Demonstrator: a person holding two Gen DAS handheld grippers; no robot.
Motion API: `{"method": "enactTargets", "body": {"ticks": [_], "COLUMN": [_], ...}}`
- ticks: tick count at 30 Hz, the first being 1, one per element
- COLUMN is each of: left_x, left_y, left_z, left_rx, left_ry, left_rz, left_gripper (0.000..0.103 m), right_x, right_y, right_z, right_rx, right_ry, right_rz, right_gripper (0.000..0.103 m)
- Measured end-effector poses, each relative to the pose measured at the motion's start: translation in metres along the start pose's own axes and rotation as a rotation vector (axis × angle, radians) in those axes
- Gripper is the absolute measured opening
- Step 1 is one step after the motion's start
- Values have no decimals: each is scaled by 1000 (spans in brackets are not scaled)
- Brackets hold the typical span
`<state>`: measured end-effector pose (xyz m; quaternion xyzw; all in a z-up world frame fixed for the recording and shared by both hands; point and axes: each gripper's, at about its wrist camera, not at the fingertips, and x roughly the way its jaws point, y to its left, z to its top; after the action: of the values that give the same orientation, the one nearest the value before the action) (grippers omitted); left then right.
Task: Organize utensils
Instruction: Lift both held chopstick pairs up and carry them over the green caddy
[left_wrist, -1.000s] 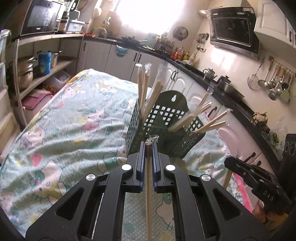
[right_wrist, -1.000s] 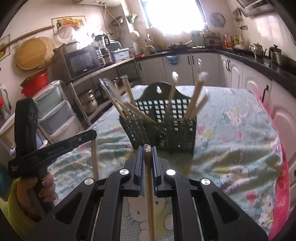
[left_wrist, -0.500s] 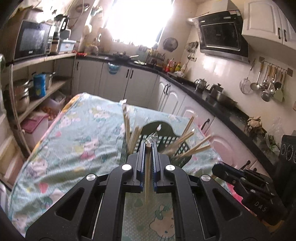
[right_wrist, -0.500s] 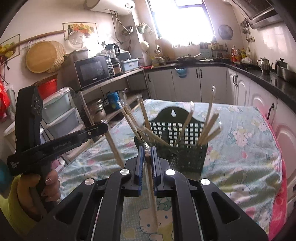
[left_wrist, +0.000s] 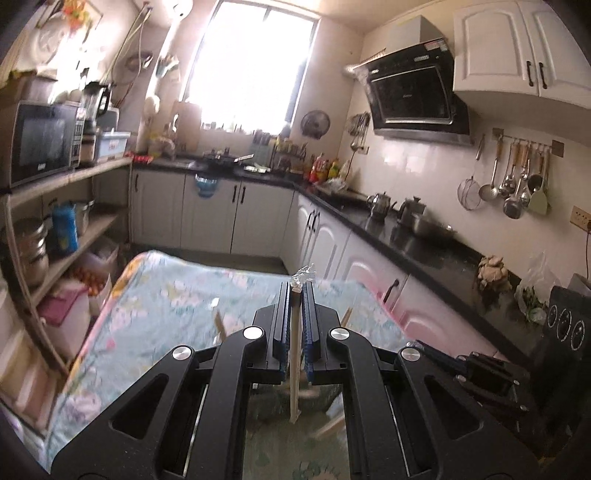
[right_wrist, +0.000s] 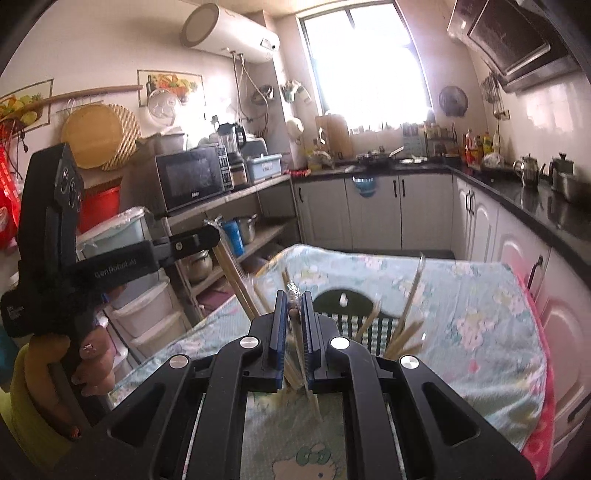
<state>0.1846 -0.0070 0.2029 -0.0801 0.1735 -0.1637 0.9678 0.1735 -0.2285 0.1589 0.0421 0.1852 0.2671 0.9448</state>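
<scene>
- Two grippers, each with its fingers closed on one wrapped chopstick: the left gripper (left_wrist: 296, 291) pinches the left chopstick (left_wrist: 294, 354) upright, and the right gripper (right_wrist: 294, 301) pinches the right chopstick (right_wrist: 297, 332) the same way, its lower end slanting toward the cloth.
- One green basket (right_wrist: 364, 314) stands just beyond the right gripper on the cloth-covered worktop (right_wrist: 480, 295), holding roughly eight or more chopsticks (right_wrist: 415, 291) (blur prevents an exact count), leaning left and right.
- The step in hand looks like carrying both sticks above the basket; next, each tip likely needs lowering into a compartment before the fingers let go, avoiding the leaning sticks.
- One microwave (right_wrist: 192, 177) sits far left.
</scene>
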Motion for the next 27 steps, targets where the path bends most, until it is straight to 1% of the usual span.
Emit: {"method": "enactTargets", "body": {"ticks": [5, 12, 19, 27], "left_x": [11, 31, 55, 81], "left_y": [-10, -12, -6, 0], "left_z": [20, 29, 28, 12], "left_rx": [28, 40, 31, 21], "left_ry": [-30, -44, -33, 7], "left_rz": [9, 42, 66, 80], "left_gripper": [2, 1, 1, 1], "right_x": [-6, -3, 9, 27], "right_y": [-4, -14, -26, -47], "right_z": [24, 53, 75, 91], "right_rx": [-18, -37, -28, 12], "right_ry": [-58, -110, -143, -176], "right_rz": [-15, -48, -72, -98], "right_gripper": [8, 8, 8, 8]}}
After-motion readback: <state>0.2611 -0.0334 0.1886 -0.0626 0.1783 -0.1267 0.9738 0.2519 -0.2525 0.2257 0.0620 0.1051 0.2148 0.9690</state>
